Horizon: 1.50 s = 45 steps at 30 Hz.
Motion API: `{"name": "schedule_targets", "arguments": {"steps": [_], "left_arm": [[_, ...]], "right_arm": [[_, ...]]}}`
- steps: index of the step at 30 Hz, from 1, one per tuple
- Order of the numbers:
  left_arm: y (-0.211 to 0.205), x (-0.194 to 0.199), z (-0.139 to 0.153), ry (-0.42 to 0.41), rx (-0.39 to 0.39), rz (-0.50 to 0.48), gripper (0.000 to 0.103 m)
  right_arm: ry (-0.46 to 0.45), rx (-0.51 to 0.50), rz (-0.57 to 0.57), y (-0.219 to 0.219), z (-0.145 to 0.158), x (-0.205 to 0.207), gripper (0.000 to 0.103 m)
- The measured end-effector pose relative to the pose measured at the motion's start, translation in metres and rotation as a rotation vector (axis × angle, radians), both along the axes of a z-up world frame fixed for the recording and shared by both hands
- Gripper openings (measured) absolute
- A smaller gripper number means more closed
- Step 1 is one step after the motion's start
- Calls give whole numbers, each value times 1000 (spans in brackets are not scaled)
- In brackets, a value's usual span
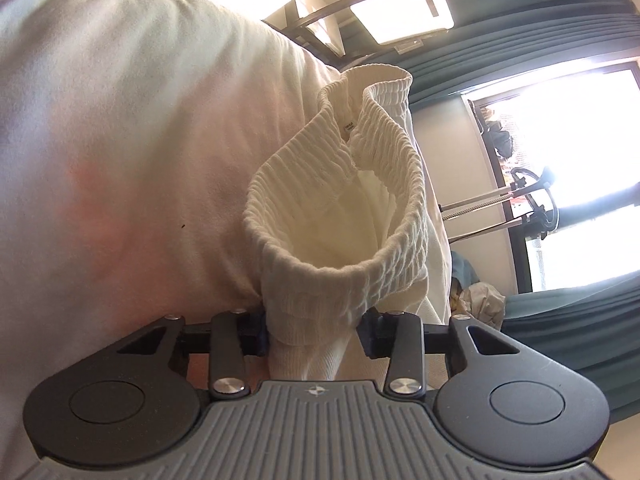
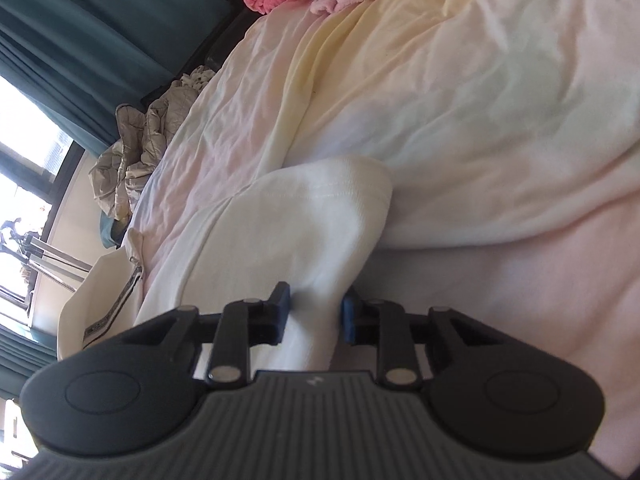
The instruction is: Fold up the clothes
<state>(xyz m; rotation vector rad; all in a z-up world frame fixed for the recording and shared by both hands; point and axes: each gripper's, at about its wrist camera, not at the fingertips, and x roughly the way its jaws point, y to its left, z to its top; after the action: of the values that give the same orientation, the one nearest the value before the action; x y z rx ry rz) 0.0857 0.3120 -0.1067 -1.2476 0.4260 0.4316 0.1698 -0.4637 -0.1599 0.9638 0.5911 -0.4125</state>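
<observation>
The bed (image 2: 480, 100), rumpled, fills most of both views, and its creased cover can snag or ruck up under the cloth if you drag instead of lifting. The white garment (image 2: 304, 220) lies across it: in the right wrist view it runs from the centre down to the lower middle, and in the left wrist view its ribbed waistband (image 1: 340, 200) gapes open at centre. That gaping band may fold crooked unless you pull it taut between both hands. Your right claw (image 2: 314, 316) is clenched on a bunched fold of the garment; a thick bunch may slip. Your left claw (image 1: 316, 328) has waistband cloth between its pads, but whether they truly pinch it I cannot tell.
</observation>
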Motion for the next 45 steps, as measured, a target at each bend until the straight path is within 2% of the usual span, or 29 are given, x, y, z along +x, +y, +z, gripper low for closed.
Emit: {"name": "schedule_targets", "arguments": {"steps": [2,4,8,10,13,16,19,21,23,26,28,30,33,34,36,37,39,41,45], "left_arm": [[-3,-1,3,-15,19,19,31],[-6,-7,7,-23,33,44,28],[2,-28,23,-77,4,97,23],[16,-42,36,-111,-18,115,22],[43,-63,60,-122,-36,122,19],[70,-85,76,-103,-116,111,17],[86,-96,79,-50,-125,62,17],[92,-102,71,-30,-133,34,17],[95,-105,55,-7,-132,21,17],[96,-111,27,28,-104,9,18],[96,-111,16,54,-87,13,19],[96,-111,5,80,-69,16,21],[94,-110,7,90,-33,-2,22],[93,-110,11,97,-16,-9,25],[88,-110,21,114,29,-32,40],[85,-110,26,120,51,-41,44],[80,-113,39,137,120,-65,63],[70,-115,60,185,249,-68,73],[48,-114,93,205,440,-93,84]], "right_arm": [[-16,-41,-13,4,4,1,4],[-1,-128,-2,12,13,6,4],[-76,-147,-19,9,33,1,3],[-110,-156,-23,4,42,-4,3],[-125,-179,-14,2,53,-8,3],[-158,-208,-9,3,67,-13,3],[-209,-236,-30,2,82,-24,3],[-174,-245,-43,-4,83,-28,3],[-93,-175,-54,-16,70,-31,3],[61,19,-92,-37,28,-39,4],[113,104,-111,-43,6,-43,4],[104,149,-135,-44,-2,-44,4],[115,100,-118,-36,0,-38,6],[119,81,-109,-33,1,-36,9],[124,67,-110,-31,4,-36,10],[127,65,-114,-31,5,-37,12],[132,36,-128,-31,10,-39,23],[133,-10,-150,-31,19,-43,54],[103,-127,-142,-24,41,-47,56]]}}
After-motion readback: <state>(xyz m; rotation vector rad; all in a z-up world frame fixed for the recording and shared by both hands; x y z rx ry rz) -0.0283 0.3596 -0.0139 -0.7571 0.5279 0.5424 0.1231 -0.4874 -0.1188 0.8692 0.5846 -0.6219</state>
